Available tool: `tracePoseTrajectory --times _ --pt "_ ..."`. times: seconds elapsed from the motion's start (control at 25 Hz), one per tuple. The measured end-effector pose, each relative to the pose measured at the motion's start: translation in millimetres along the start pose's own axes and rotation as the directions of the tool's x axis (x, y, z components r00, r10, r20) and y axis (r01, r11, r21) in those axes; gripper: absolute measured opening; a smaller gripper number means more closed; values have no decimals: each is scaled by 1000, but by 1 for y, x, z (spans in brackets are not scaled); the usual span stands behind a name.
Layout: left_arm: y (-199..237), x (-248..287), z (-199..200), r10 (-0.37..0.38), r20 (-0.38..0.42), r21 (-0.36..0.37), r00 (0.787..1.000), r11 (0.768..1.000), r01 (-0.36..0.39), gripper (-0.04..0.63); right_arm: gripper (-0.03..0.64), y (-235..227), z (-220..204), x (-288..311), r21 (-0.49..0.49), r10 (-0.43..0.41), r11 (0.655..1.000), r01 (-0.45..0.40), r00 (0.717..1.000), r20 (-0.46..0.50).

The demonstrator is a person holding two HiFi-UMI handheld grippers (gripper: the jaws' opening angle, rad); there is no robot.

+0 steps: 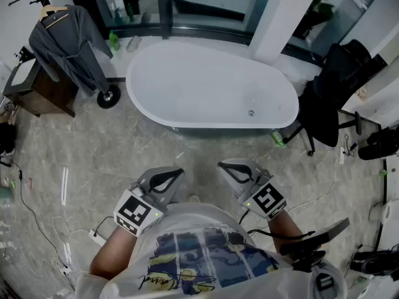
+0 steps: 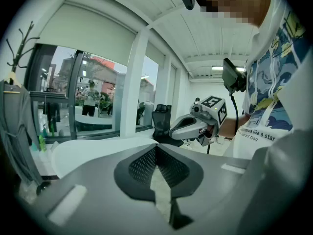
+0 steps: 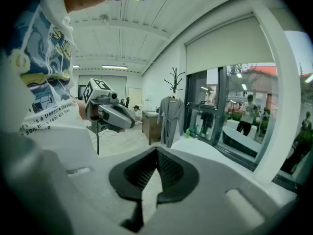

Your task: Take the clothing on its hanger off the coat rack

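Note:
A grey robe (image 1: 68, 42) hangs on a wooden hanger (image 1: 53, 10) from the coat rack at the far left of the room. The robe (image 2: 12, 121) lies at the left edge of the left gripper view, under the rack's hooks (image 2: 19, 43). In the right gripper view the robe (image 3: 171, 119) hangs mid-distance below the rack's top (image 3: 174, 80). My left gripper (image 1: 179, 172) and right gripper (image 1: 221, 165) are held close to my body, far from the robe. Both are shut, with nothing between the jaws.
A white bathtub (image 1: 212, 89) stands on the floor between me and the window. A dark wooden cabinet (image 1: 37, 89) sits beside the rack. A black office chair (image 1: 333, 89) is at the right. Cables (image 1: 37, 223) trail over the floor at left and right.

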State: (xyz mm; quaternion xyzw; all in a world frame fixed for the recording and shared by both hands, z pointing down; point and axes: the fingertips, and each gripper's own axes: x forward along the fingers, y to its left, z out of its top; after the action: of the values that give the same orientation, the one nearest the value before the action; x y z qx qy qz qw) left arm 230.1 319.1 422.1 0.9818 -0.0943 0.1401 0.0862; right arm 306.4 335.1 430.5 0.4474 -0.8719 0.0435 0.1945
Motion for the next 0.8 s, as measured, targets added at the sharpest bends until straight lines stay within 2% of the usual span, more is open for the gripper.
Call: tracePoseTrajectory --times 0.56,0.72,0.8 --pt "16 -14 -7 67 -8 -42 998 997 -67 2 2 3 0 20 -4 68 998 -68 998 -19" --pt "28 -19 -4 118 2 -61 993 991 -117 3 2 1 0 34 4 130 992 -130 991 -34" --pt "42 -29 -7 157 -1 -78 988 985 -157 3 2 2 3 51 16 177 984 -176 984 -12"
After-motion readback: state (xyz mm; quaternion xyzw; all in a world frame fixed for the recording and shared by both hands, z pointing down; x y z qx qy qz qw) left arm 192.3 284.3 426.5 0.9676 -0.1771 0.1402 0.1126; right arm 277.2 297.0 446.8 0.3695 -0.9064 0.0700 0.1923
